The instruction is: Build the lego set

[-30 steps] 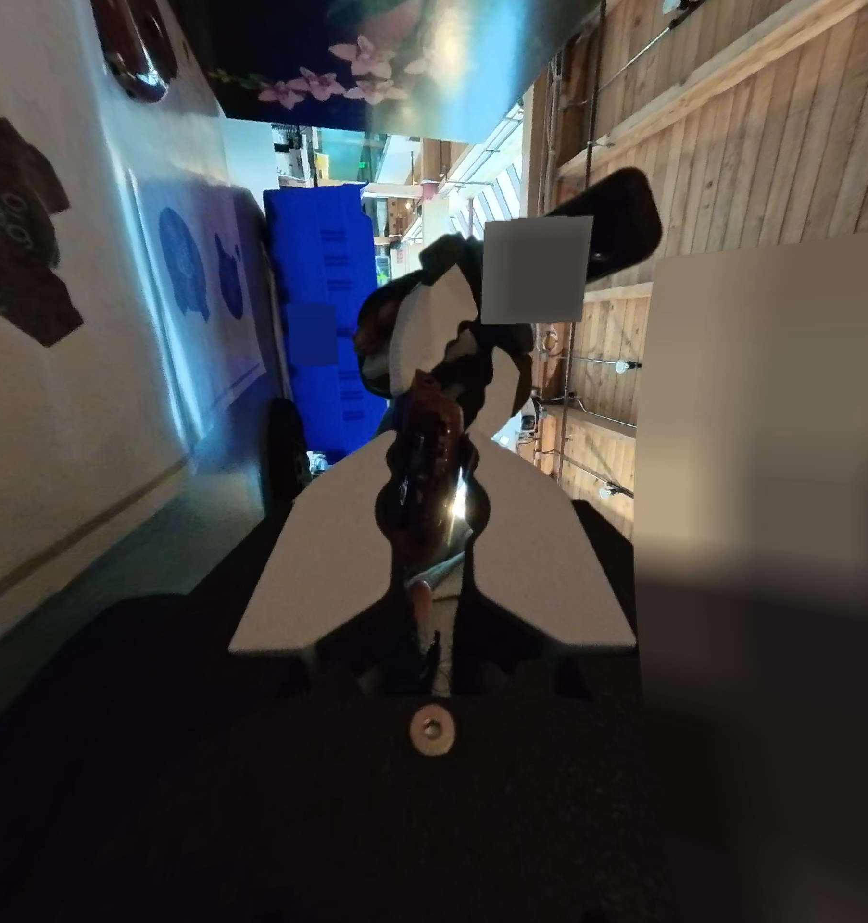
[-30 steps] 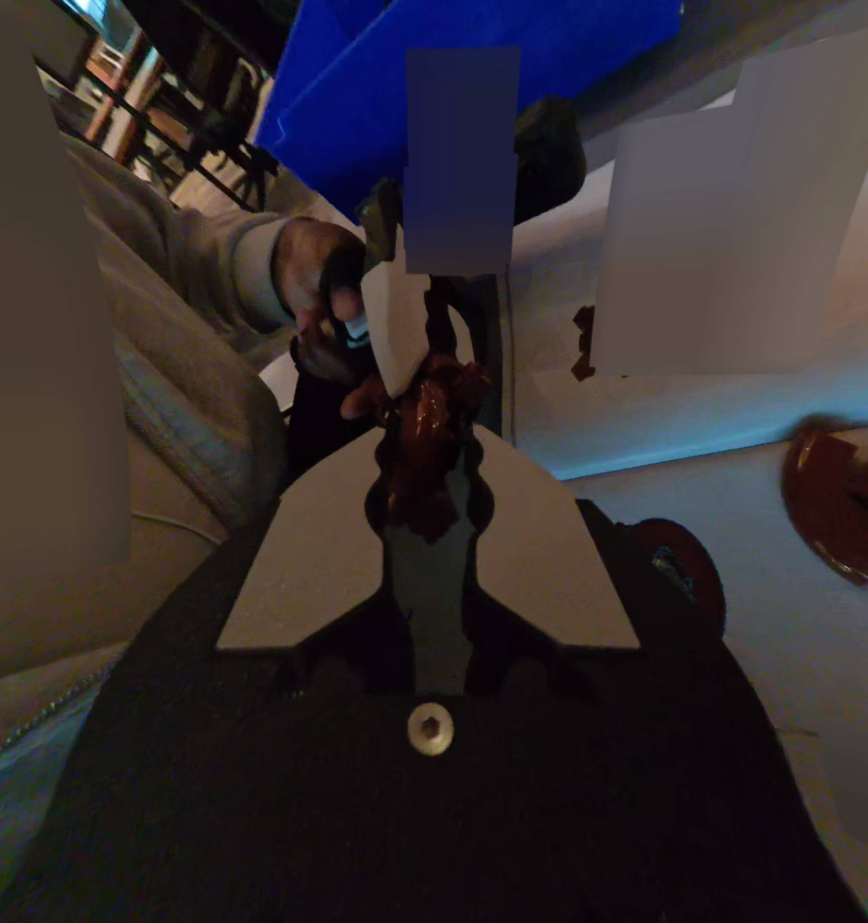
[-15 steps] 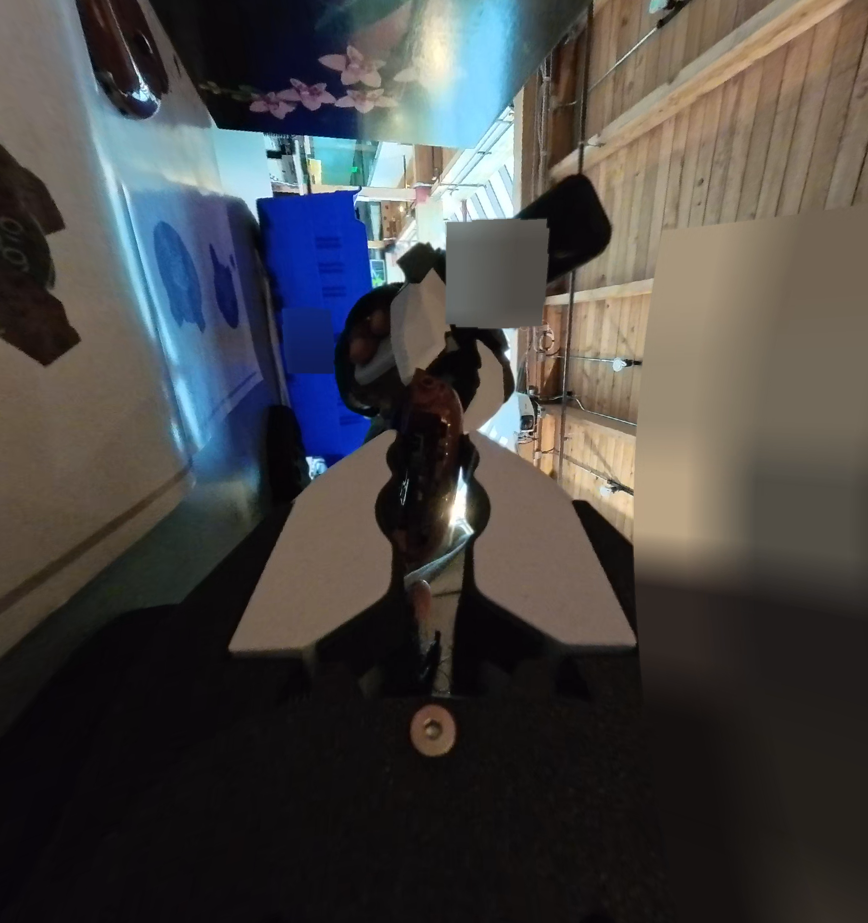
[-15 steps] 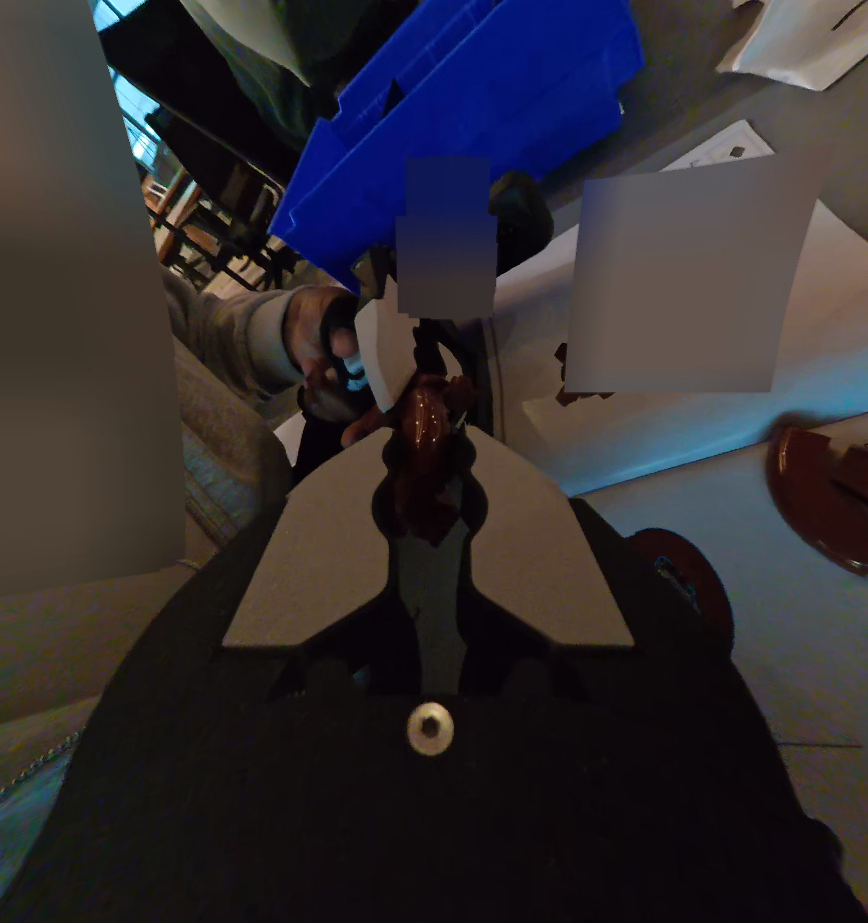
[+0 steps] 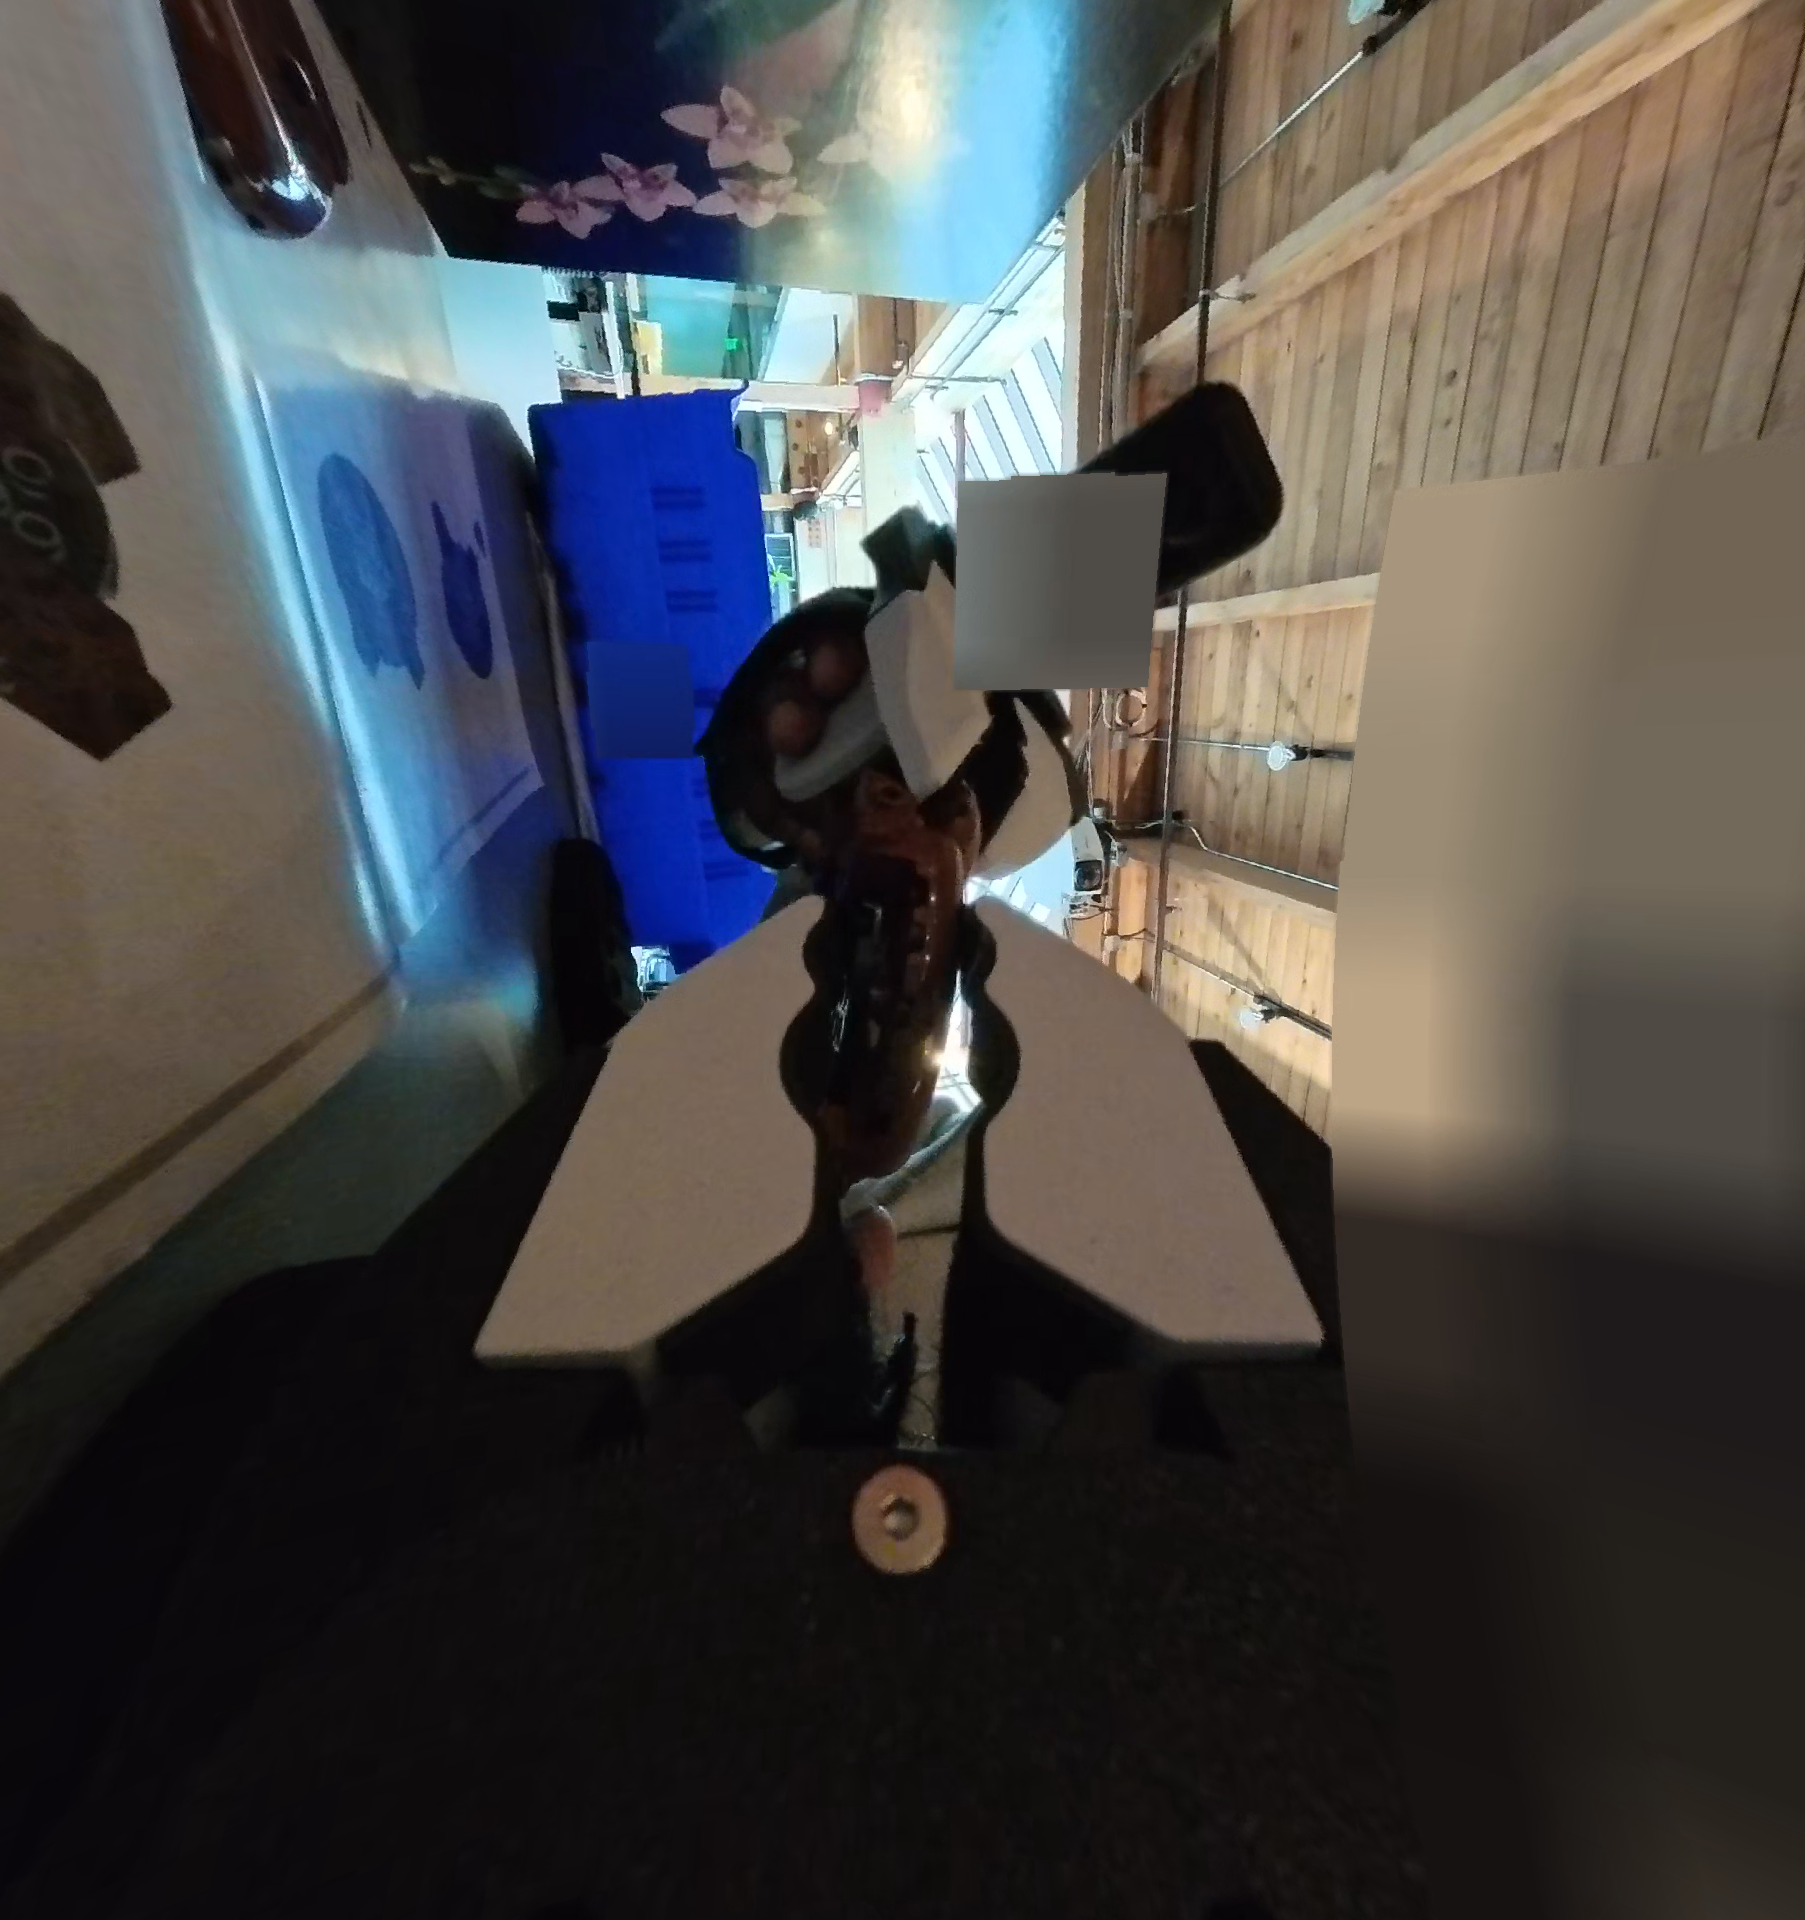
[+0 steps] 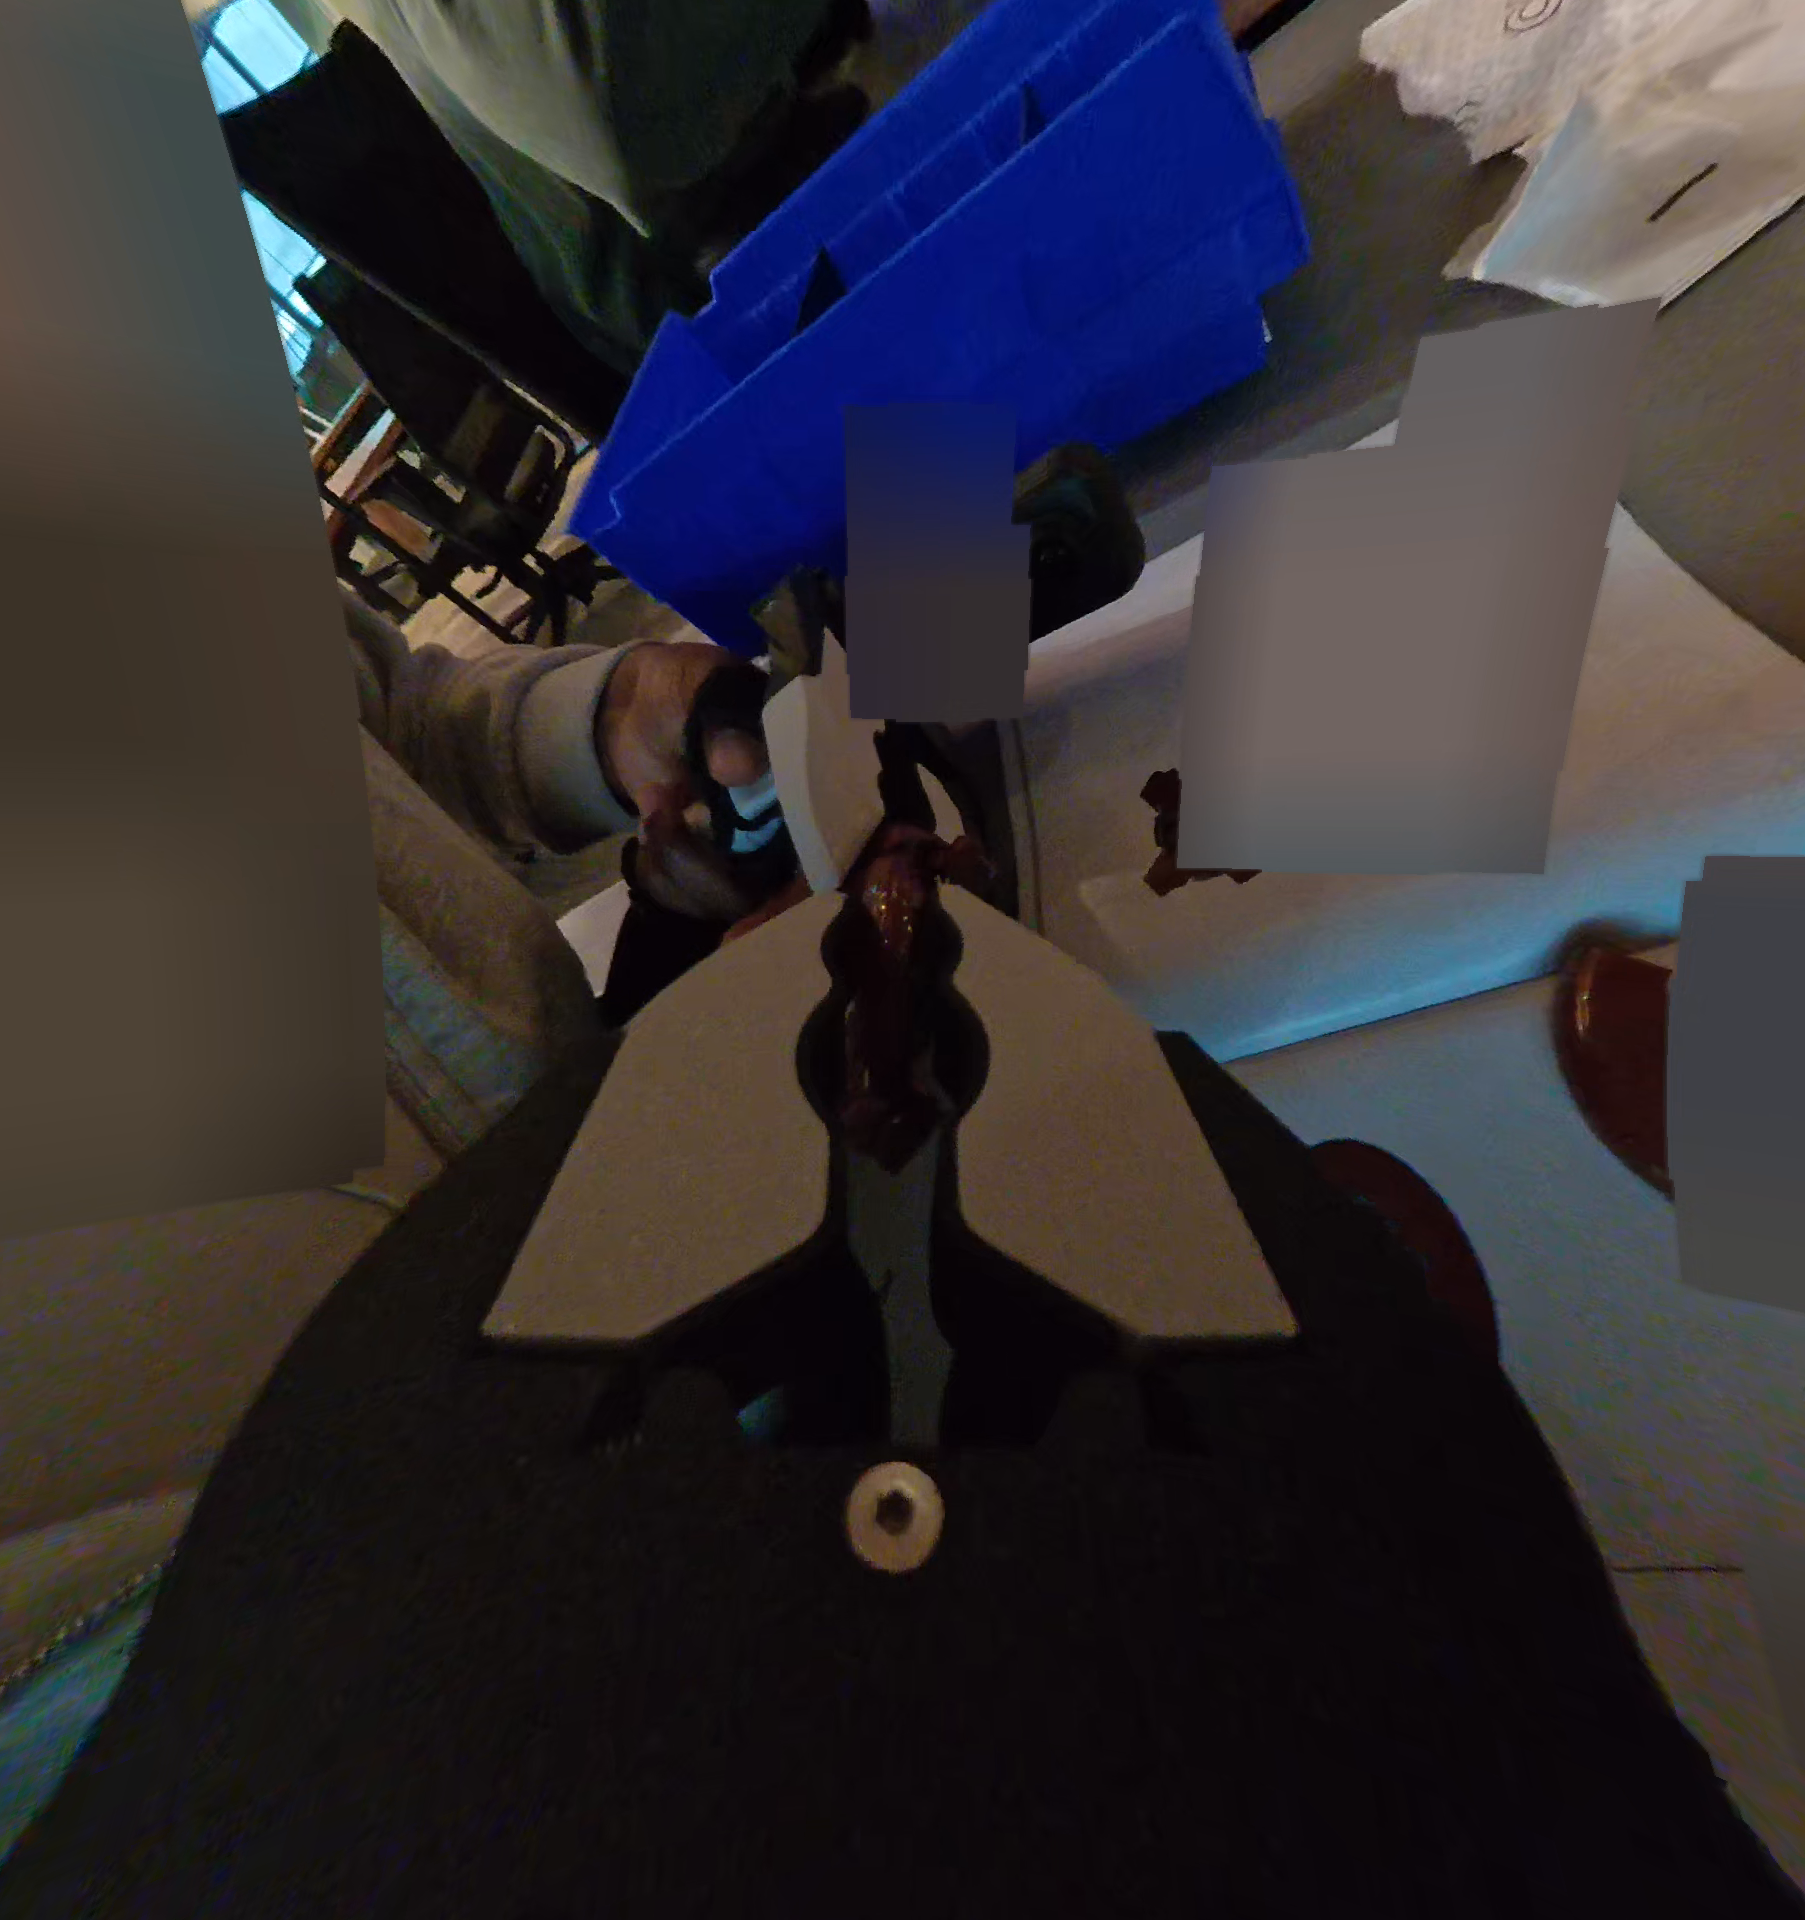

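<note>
Clamping, right gripper [image 6: 893, 920]: fingers narrow, pressed on a glossy red-brown piece [image 6: 885, 1039] held off the table [image 6: 1345, 987].
Left gripper [image 5: 893, 935]: fingers slightly wider, closed on what is probably that same piece; the light is dim.
Beyond: a hand [image 6: 669, 758], a blue bin [image 6: 929, 312], and other brown pieces [image 6: 1604, 1060] on the table.
</note>
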Demonstrator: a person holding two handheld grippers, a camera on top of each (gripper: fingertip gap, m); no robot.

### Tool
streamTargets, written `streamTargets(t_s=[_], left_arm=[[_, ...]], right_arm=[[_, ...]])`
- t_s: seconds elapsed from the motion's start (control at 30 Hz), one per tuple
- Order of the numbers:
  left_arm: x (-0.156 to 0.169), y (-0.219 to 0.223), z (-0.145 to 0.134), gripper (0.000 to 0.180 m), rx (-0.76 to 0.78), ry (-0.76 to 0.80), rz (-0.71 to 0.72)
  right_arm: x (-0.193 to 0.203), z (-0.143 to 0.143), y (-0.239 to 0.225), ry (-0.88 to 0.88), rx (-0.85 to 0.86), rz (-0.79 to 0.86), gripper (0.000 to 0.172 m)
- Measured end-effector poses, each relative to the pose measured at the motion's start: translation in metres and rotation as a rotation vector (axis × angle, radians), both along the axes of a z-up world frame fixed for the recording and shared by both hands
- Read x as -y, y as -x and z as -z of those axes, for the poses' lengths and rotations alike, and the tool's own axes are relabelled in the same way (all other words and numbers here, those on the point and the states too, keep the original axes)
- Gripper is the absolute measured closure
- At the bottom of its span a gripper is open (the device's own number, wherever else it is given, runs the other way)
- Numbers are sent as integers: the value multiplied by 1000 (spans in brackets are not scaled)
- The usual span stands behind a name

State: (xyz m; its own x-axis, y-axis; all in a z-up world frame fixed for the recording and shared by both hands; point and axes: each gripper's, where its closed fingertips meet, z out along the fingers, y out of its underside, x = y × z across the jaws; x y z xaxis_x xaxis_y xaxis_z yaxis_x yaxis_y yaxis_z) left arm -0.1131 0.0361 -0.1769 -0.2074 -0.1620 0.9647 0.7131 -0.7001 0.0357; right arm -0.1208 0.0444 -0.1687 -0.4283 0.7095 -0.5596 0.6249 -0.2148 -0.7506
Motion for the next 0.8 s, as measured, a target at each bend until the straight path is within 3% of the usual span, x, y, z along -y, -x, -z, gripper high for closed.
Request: streamTargets(t_s=[0.1, 0.33, 0.47, 0.67, 0.8], left_arm=[[0, 1, -1, 160, 13, -4, -5], [1, 3, -4, 160, 16, -27, -20], [0, 2, -3, 160, 1, -23, -20], [1, 2, -4, 160, 3, -35, -23], [2, 3, -6, 160, 18, -42, -17]], right_arm=[[0, -3, 2, 7, -36, 22, 163], [-5, -3, 6, 338, -8, 143, 164], [-1, -1, 5, 294, 42, 125, 164], [7, 1, 3, 71, 98, 59, 161], [6, 1, 1, 53, 133, 23, 152]])
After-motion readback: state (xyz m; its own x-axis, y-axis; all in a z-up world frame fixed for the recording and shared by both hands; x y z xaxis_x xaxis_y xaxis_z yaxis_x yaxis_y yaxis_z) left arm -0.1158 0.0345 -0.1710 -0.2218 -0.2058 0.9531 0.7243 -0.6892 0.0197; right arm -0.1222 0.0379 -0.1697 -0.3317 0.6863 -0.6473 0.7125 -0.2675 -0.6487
